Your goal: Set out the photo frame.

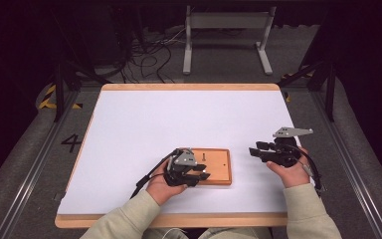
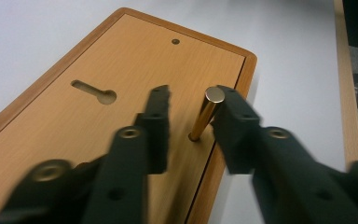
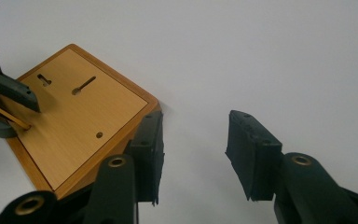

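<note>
My left claw [image 2: 191, 105] hangs low over the near right corner of the wooden board [image 2: 121, 70], and its two black jaws stand on either side of the brass peg [image 2: 205, 116] that rises upright from a hole in that corner. The right jaw lies against the top of the peg; the left jaw stands a little way off with bare wood showing between it and the peg, so the jaws are apart and nothing is clamped. In the high view my left claw [image 1: 201, 175] sits over the left part of the board [image 1: 219, 167], which lies flat on the white surface [image 1: 179, 119] near its front edge, in front of me. The board has an orange-brown rim, a keyhole-shaped slot [image 2: 95, 93] and a small round hole [image 2: 175, 41] farther along its face. My right claw [image 3: 193, 140] holds nothing: its jaws stand well apart over bare white surface, with the left jaw just beside a corner of the board [image 3: 74, 121]. From that view I see the far claw around the leaning gold peg [image 3: 7, 116] at the board's left edge. In the high view my right claw [image 1: 256, 149] hovers to the right of the board, pointing toward it, apart from it.
</note>
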The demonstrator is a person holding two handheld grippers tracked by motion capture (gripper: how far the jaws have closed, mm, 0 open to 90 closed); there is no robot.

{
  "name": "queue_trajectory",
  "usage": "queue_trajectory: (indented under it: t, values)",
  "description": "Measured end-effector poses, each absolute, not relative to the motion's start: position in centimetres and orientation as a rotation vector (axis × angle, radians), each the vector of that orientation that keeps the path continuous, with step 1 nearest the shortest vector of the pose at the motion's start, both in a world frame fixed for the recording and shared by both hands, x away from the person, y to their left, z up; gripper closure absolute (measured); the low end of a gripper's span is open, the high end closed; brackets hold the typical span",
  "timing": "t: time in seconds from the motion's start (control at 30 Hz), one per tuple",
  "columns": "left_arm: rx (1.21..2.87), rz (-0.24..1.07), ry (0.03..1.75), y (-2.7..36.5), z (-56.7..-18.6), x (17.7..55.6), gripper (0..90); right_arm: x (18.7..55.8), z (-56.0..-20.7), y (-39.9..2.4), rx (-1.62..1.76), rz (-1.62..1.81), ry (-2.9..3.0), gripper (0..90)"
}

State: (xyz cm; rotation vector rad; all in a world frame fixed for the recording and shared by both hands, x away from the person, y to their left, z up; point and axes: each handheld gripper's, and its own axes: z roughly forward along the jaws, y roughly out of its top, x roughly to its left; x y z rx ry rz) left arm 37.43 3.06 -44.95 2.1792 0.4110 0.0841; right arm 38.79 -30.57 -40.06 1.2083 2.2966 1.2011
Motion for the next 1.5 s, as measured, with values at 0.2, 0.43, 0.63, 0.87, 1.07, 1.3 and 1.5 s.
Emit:
queue_trajectory:
  t: [0.2, 0.43, 0.63, 0.87, 1.07, 1.3, 1.5]
  values:
    - [2.201, 0.126, 0.371, 2.8, -44.8, 37.1, 83.7, 38.8, -40.2, -30.5, 1.208, 1.199, 2.3, 56.1]
    - [2.236, 0.233, 0.283, 2.6, -44.8, 36.4, 83.8, 38.9, -40.3, -30.4, 1.207, 1.193, 2.306, 56.0]
    - [2.252, 0.311, 0.24, 2.5, -44.8, 35.9, 83.5, 38.9, -40.3, -30.3, 1.202, 1.188, 2.31, 56.0]
    - [2.279, 0.511, 0.103, 2.1, -44.8, 34.1, 83.4, 38.9, -40.2, -30.1, 1.196, 1.204, 2.354, 56.2]
    - [2.29, 0.694, -0.001, 1.7, -45.1, 32.3, 83.4, 38.8, -39.8, -29.3, 1.17, 1.218, 2.395, 54.4]
    - [2.294, 0.735, -0.029, 1.7, -45.2, 31.7, 83.7, 38.8, -39.5, -28.5, 1.162, 1.241, 2.442, 52.8]
    - [2.297, 0.752, -0.036, 1.6, -45.3, 31.5, 83.8, 39.2, -39.5, -27.1, 1.219, 1.282, 2.491, 42.8]
